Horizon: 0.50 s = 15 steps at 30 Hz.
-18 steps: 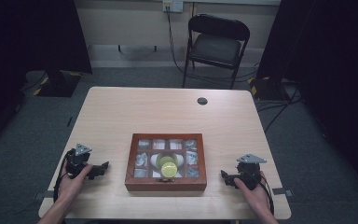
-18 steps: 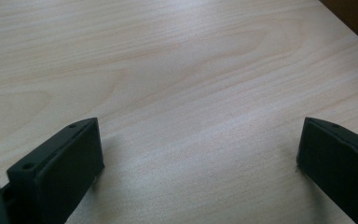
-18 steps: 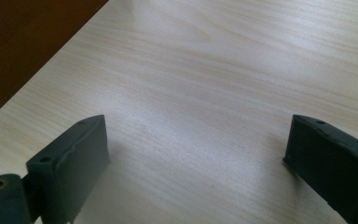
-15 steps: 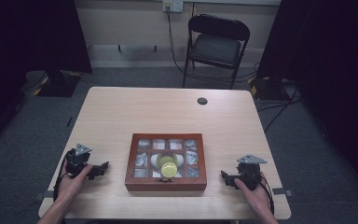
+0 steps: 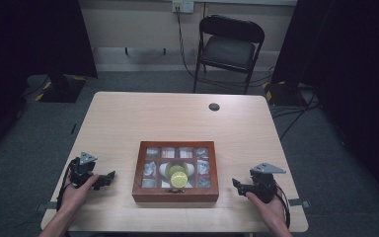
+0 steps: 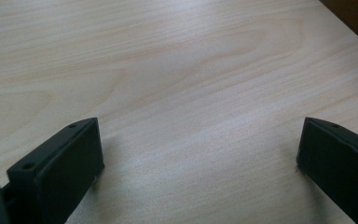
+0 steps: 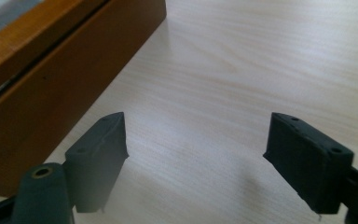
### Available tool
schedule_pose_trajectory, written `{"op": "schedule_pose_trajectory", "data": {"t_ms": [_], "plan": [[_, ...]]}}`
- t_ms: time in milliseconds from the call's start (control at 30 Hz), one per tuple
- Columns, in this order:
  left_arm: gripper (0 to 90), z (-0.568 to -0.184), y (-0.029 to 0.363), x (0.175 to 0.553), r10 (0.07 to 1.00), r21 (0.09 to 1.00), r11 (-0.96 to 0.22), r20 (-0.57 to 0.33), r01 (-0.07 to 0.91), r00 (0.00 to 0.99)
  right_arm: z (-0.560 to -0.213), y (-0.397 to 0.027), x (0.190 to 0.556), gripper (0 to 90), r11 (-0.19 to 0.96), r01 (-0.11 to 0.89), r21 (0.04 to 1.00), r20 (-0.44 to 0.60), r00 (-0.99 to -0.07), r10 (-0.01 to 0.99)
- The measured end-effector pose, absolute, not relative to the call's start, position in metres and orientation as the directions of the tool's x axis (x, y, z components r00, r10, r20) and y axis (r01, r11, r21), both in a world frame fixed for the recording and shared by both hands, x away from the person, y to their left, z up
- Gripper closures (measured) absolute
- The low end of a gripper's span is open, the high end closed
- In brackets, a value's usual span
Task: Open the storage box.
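Observation:
A brown wooden box (image 5: 175,192) with a glass lid lies at the front middle of the table (image 5: 177,118); through the glass I see several compartments with pale packets and a yellow round thing (image 5: 177,176). My left gripper (image 5: 109,177) rests on the table left of the box, jaws wide open and empty, pointing toward it. In the left gripper view its jaws (image 6: 200,158) frame bare wood. My right gripper (image 5: 236,184) rests right of the box, open and empty. The right gripper view shows its jaws (image 7: 196,158) over bare table, with the box's side (image 7: 51,93) at the left.
A small dark round disc (image 5: 214,106) sits near the table's far edge. A black folding chair (image 5: 230,49) stands behind the table, with cables on the floor (image 5: 296,108) at the right. Dark curtains flank both sides.

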<state>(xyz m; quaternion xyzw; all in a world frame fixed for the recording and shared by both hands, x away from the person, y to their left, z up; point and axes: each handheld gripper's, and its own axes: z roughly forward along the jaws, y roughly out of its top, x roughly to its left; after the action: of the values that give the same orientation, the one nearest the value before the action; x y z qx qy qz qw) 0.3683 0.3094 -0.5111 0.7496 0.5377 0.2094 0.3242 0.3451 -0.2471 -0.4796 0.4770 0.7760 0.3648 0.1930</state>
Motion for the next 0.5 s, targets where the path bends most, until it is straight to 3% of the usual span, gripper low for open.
{"op": "schedule_pose_trajectory", "data": {"t_ms": [233, 300, 333, 500], "plan": [[0.0, -0.511, 0.309, 0.368, 0.942, 0.711, -0.212, -0.035, 0.671, 0.334, -0.465, -0.241, 0.341, 29.2, 0.262, 0.545, 0.797, 0.066, -0.508, 0.859], [0.0, -0.511, 0.309, 0.368, 0.942, 0.711, -0.212, -0.034, 0.671, 0.334, -0.461, -0.237, 0.339, 33.7, 0.261, 0.529, 0.807, 0.077, -0.532, 0.843], [0.0, -0.511, 0.309, 0.368, 0.942, 0.711, -0.212, -0.035, 0.671, 0.334, -0.456, -0.233, 0.337, 40.2, 0.255, 0.522, 0.814, 0.094, -0.552, 0.829], [0.0, -0.511, 0.310, 0.368, 0.942, 0.710, -0.212, -0.035, 0.671, 0.335, -0.448, -0.224, 0.335, 47.3, 0.249, 0.505, 0.826, 0.148, -0.621, 0.770]]}}
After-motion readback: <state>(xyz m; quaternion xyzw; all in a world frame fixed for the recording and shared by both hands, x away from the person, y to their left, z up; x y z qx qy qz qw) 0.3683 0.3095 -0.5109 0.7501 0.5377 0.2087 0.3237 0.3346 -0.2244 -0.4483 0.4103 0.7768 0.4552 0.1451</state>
